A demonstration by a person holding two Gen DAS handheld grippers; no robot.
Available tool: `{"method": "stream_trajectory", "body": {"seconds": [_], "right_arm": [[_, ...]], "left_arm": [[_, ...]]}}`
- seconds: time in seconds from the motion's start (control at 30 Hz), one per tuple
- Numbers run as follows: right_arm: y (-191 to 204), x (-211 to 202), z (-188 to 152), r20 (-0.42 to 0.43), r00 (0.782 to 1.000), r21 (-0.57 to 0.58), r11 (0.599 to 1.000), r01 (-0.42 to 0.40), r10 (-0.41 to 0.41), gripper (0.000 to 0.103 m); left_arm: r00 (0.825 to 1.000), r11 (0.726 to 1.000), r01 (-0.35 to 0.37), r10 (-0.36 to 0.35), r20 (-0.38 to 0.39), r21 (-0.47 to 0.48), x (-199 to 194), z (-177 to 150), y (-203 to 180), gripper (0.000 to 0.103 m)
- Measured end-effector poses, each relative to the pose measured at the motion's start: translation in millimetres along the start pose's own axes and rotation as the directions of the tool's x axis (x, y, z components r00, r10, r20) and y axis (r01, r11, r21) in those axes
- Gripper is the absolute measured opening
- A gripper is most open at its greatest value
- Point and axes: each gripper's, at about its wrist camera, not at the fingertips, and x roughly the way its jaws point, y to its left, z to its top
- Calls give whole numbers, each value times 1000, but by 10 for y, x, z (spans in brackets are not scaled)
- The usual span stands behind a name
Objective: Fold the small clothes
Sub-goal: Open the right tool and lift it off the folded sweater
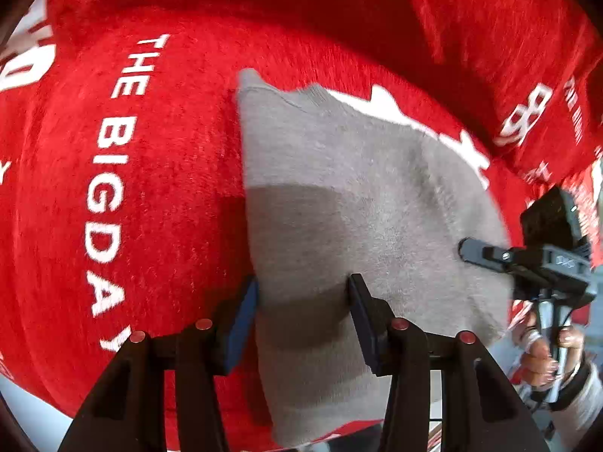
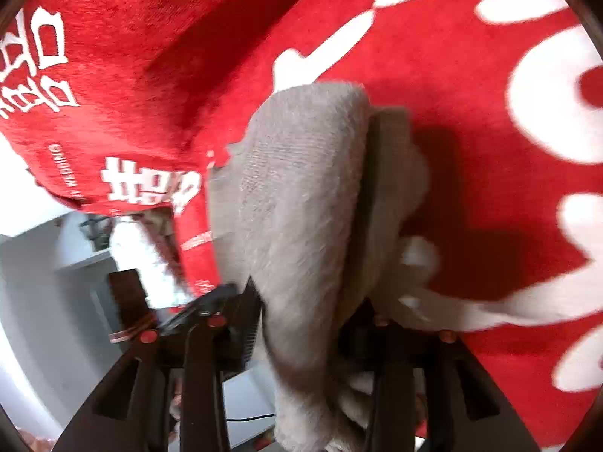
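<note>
Left wrist view: grey knit garment (image 1: 358, 196), soft and fuzzy, lies on a red printed pile cloth (image 1: 150, 188), long axis running away from the left gripper (image 1: 301, 301). Jaws straddle its near edge, grip uncertain. Right gripper (image 2: 312, 301) has fabric bunched between its jaws at the garment's right edge; clamping unclear.
</note>
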Motion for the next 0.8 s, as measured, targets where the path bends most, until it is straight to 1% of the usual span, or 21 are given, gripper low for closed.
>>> {"method": "stream_trajectory", "body": {"seconds": [0.1,0.17,0.2,0.23,0.27,0.3,0.33,0.37,0.4,0.43,0.47,0.5,0.53,0.6,0.63,0.7,0.8], "right_arm": [[-4,-194,-76,45,993,-17,994,107,-106,50],[-55,-326,-96,69,992,5,994,109,-109,27],[-77,-350,-118,66,992,10,994,105,-106,25],[-119,-408,-138,66,992,2,995,104,-104,24],[-70,-419,-159,70,991,-22,993,118,-116,24],[-2,-421,-175,75,987,-61,987,148,-143,24],[14,-423,-228,84,978,-114,973,202,-193,24],[77,-404,-249,95,962,-164,949,268,-256,24],[105,-381,-261,107,941,-208,918,338,-322,24],[123,-333,-265,127,901,-254,864,434,-415,23],[118,-312,-253,142,868,-272,825,496,-476,23],[107,-264,-235,151,842,-283,793,539,-519,23],[66,-245,-239,154,828,-283,779,560,-539,23],[30,-288,-264,167,825,-253,785,566,-540,23],[32,-311,-284,172,819,-242,782,574,-548,23],[10,-385,-349,182,798,-222,767,602,-574,23],[3,-474,-429,169,793,-186,771,608,-585,23]], "left_arm": [[998,999,-38,37,52,28,-179,-44,26,49],[996,998,-58,55,71,38,-234,-55,32,50],[995,997,-65,63,73,37,-233,-42,15,50],[995,997,-74,72,68,35,-197,-17,-27,50],[995,996,-82,80,61,32,-169,-5,-8,50],[994,995,-95,94,53,33,-126,-5,5,50],[992,992,-120,118,45,43,-75,-23,11,50],[989,989,-142,140,43,49,-47,-47,18,50],[987,986,-160,158,39,54,2,-59,5,52],[986,985,-161,160,39,52,34,-69,3,53],[987,987,-156,154,39,46,40,-78,7,55],[987,987,-159,157,39,38,42,-81,11,64],[984,984,-178,177,38,30,28,-83,15,68],[982,982,-186,185,32,36,6,-95,17,69],[981,980,-193,192,30,44,-18,-114,17,69],[978,976,-209,208,27,58,-46,-150,17,69],[971,969,-238,237,34,61,-105,-216,17,69]]}}
